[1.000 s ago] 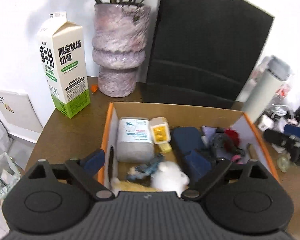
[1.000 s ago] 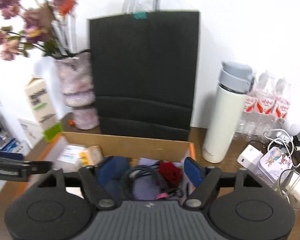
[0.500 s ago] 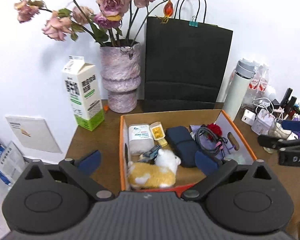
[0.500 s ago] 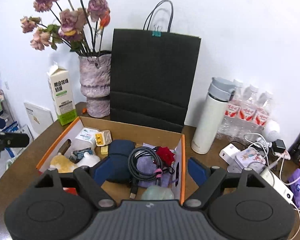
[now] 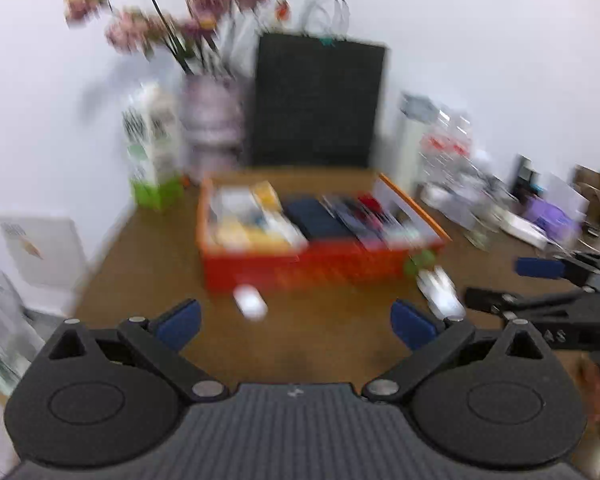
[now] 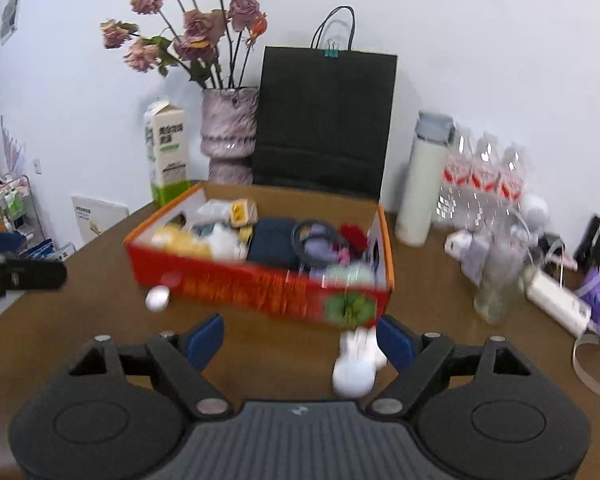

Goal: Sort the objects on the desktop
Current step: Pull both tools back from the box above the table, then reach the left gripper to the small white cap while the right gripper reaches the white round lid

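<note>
An orange cardboard box (image 6: 260,284) (image 5: 300,268) full of small items sits mid-table: a yellow plush toy (image 6: 184,240), a dark blue case (image 6: 272,240), a coiled cable (image 6: 316,236). A small white round object (image 6: 158,299) (image 5: 251,306) lies on the table in front of the box. A white rabbit-shaped figure (image 6: 356,364) (image 5: 440,292) lies near its right corner. My left gripper (image 5: 296,320) is open and empty, back from the box. My right gripper (image 6: 300,340) is open and empty, the white figure just inside its right finger (image 6: 396,340).
Behind the box stand a milk carton (image 6: 167,156), a vase of dried roses (image 6: 228,132), a black paper bag (image 6: 324,120) and a white thermos (image 6: 424,180). Water bottles (image 6: 484,176), chargers and cables crowd the right side. The left wrist view is motion-blurred.
Both grippers have pulled back and up from above the box; the box now lies farther ahead. Its front face and two white objects on the table have come into view.
</note>
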`<action>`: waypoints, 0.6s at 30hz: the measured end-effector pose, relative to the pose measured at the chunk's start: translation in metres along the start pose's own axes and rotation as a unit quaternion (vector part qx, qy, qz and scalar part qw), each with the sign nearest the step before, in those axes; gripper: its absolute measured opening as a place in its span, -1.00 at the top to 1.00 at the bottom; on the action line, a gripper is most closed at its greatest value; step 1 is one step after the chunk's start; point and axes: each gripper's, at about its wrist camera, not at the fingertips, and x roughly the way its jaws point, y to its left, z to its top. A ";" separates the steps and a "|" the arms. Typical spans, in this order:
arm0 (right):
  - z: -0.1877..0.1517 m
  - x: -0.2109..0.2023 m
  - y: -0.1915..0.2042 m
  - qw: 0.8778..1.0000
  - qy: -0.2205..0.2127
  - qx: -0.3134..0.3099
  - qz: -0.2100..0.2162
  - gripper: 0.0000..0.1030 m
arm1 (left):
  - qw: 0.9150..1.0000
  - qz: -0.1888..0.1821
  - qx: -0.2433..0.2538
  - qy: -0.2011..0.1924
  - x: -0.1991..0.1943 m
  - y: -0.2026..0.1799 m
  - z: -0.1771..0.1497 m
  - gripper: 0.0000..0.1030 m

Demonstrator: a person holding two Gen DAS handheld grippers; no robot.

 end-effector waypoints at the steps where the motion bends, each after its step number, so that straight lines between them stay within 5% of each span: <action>1: -0.015 -0.005 0.001 1.000 0.003 0.003 0.002 -0.61 | 1.000 -0.006 -0.003 0.008 -0.002 -0.001 -0.016 -1.00; 8: -0.105 -0.048 0.005 0.999 0.014 0.053 0.000 -0.61 | 0.999 0.039 -0.016 0.001 -0.024 -0.010 -0.101 -1.00; 18: -0.138 -0.076 0.018 0.996 -0.008 0.058 -0.070 -0.61 | 0.999 0.049 0.011 -0.004 -0.041 -0.031 -0.143 -1.00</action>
